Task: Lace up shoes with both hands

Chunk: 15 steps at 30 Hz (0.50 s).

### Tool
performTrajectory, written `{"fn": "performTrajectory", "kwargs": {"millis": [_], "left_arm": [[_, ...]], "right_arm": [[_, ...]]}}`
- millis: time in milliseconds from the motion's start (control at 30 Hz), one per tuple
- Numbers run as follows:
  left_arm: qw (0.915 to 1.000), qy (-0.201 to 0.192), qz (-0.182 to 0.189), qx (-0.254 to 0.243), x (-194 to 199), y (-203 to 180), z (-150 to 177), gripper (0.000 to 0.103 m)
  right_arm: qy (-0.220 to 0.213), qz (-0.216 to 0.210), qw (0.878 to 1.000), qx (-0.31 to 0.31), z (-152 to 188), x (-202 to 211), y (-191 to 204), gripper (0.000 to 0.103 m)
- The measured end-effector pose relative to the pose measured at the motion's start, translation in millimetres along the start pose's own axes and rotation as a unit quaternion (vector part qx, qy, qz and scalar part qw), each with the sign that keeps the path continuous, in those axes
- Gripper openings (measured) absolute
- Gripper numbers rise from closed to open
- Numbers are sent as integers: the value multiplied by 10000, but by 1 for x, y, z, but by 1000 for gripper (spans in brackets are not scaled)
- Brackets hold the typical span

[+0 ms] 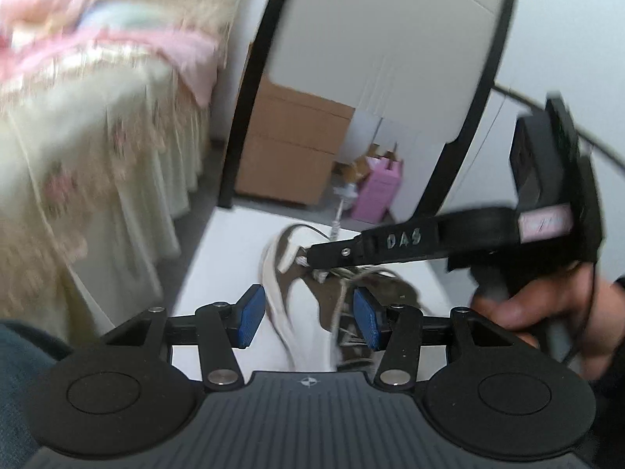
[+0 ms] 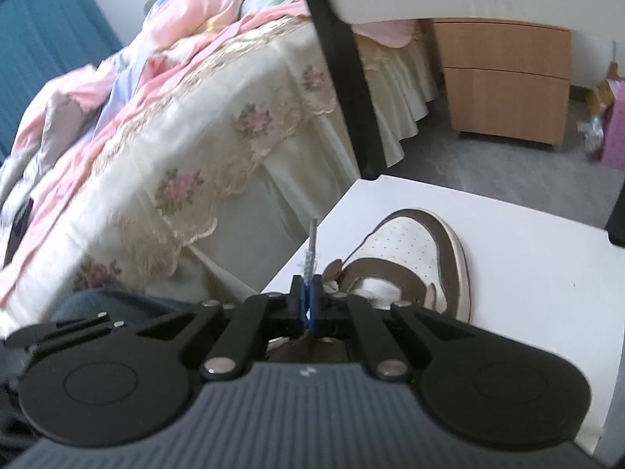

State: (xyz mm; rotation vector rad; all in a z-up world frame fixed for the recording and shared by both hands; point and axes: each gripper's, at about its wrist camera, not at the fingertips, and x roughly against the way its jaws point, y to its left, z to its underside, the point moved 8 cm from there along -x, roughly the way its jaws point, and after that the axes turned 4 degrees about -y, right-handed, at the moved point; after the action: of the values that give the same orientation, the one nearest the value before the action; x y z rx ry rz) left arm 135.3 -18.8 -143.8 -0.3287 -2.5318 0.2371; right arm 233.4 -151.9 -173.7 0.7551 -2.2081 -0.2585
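A white and brown sneaker (image 1: pixel 287 305) (image 2: pixel 410 254) lies on a white seat (image 2: pixel 508 281), its laces loose over the tongue. My right gripper (image 2: pixel 308 293) is shut on the grey shoelace (image 2: pixel 312 246), whose stiff tip sticks up past the blue pads. In the left wrist view the right gripper (image 1: pixel 310 253) reaches in from the right over the shoe's eyelets, and the shoelace (image 1: pixel 336 219) end rises above it. My left gripper (image 1: pixel 308 316) hovers over the sneaker's middle with its blue pads (image 1: pixel 250 316) apart, gripping nothing. A loose strand runs close to its right pad.
A hand (image 1: pixel 547 312) holds the right gripper's grip. The chair's white back with black frame (image 1: pixel 390 39) stands behind the seat. A bed with flowered cover (image 2: pixel 175 148) is on the left. A wooden drawer unit (image 2: pixel 504 78) and a pink box (image 1: pixel 377 191) stand on the grey floor.
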Motion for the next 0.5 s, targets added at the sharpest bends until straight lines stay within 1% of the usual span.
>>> {"fn": "performTrajectory", "kwargs": {"millis": [100, 167, 233, 267, 300, 333, 400, 500], "left_arm": [[9997, 32, 25, -240, -10, -8, 5, 52], [9989, -9, 103, -466, -13, -17, 7, 48], [9967, -108, 79, -801, -18, -26, 10, 37], [9947, -134, 0, -1017, -24, -30, 13, 35], [9934, -117, -33, -1142, -28, -32, 15, 27], [9922, -147, -22, -1240, -32, -34, 17, 25], [9886, -201, -86, -1491, -39, -38, 19, 25], [9889, -163, 23, -1477, -45, -39, 20, 24]], "right_arm": [[-125, 44, 9997, -222, 0, 5, -5, 3], [-150, 87, 9996, -229, 0, 5, -4, 3], [-164, 115, 9996, -182, 0, 4, 0, 3], [-174, 118, 9997, -138, -1, 5, 2, 3], [-185, 122, 9997, -93, -1, 6, 4, 3], [-219, 156, 9996, 5, -2, 7, 7, 3], [-259, 199, 9992, 215, -3, 9, 14, 3], [-326, 294, 9987, 252, -3, 10, 14, 3]]}}
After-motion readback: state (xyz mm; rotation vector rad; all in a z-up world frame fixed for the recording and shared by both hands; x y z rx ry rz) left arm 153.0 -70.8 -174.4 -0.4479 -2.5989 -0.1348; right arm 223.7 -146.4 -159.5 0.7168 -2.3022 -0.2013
